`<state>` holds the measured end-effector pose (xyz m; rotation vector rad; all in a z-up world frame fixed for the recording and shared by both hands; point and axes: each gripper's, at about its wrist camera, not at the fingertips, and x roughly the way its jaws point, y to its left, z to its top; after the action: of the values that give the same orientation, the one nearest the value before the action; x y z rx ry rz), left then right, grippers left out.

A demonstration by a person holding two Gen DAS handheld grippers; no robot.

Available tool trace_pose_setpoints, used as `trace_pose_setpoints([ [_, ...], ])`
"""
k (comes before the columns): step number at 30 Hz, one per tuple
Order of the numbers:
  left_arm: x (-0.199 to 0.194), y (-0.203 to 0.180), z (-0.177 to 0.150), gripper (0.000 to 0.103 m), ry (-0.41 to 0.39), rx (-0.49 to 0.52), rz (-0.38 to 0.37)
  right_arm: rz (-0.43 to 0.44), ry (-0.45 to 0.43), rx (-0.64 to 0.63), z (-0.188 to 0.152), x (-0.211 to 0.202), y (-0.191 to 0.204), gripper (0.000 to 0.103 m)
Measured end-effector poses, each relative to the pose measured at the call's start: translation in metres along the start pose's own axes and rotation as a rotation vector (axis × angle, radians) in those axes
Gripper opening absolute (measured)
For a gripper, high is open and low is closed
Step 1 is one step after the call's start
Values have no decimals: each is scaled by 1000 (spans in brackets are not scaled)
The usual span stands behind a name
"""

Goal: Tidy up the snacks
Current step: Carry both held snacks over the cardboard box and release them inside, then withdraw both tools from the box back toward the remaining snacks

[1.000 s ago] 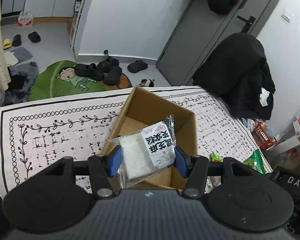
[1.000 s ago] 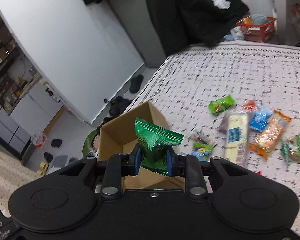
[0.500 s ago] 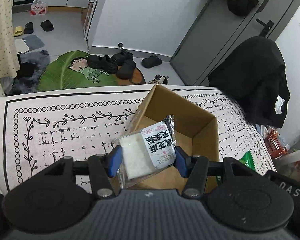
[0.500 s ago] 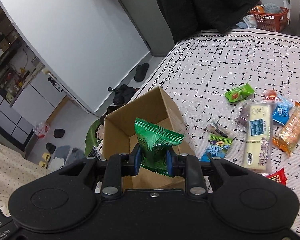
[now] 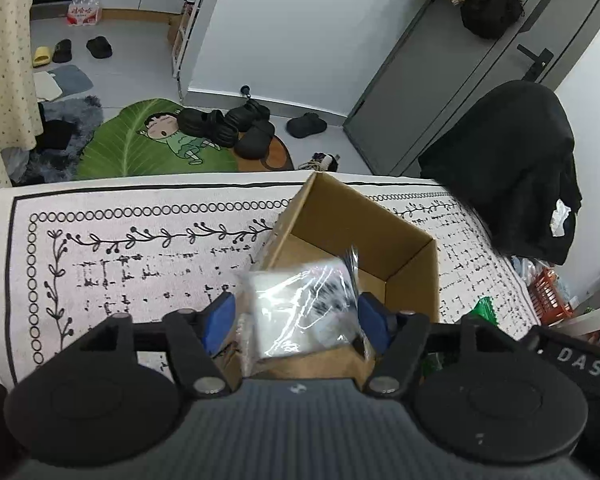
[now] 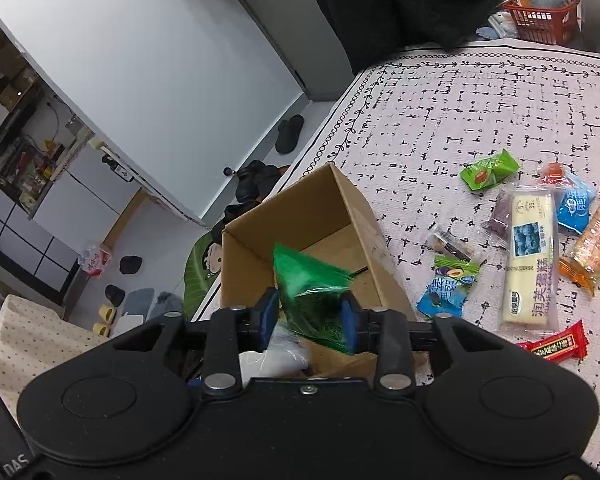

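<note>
Snacks mid-sort: left gripper (image 5: 296, 316) and right gripper (image 6: 308, 316) both opening over the brown cardboard box (image 6: 352, 216), blurred white packet (image 5: 300, 312) and green foil packet (image 6: 312, 296) slipping free between the jaws, several wrapped snacks (image 6: 532, 256) left on right tablecloth.

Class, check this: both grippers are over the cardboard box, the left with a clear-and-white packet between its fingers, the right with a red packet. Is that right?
One detail is wrong. The right wrist view shows the right gripper with a green packet between its opening jaws, not a red one. The rest stands: the left gripper, also opening, has the clear-and-white packet, both over the box.
</note>
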<state>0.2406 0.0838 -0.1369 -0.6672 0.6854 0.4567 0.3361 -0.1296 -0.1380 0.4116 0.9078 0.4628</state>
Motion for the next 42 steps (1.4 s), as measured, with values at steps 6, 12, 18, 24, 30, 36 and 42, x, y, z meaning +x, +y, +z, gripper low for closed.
trace_pose_setpoints([
  [6, -5, -4, -3, 74, -5, 16, 14, -16, -21, 9, -1, -15, -7, 50],
  [12, -11, -14, -10, 85, -14, 53, 48, -83, -60, -1, -1, -36, -23, 72],
  [18, -18, -28, -21, 90, -20, 104, 56, -146, -98, -40, -1, -56, -38, 88],
  [24, -24, -40, -34, 103, -13, 134, 14, -186, -119, -40, -2, -72, -59, 93],
  [30, -28, -56, -49, 103, -6, 185, -44, -228, -136, 2, -1, -86, -91, 95],
  [36, -32, -72, -62, 103, 11, 237, -95, -266, -145, 45, -3, -98, -120, 95],
  [42, -32, -88, -77, 103, 45, 307, -109, -293, -143, 106, -4, -101, -149, 95],
])
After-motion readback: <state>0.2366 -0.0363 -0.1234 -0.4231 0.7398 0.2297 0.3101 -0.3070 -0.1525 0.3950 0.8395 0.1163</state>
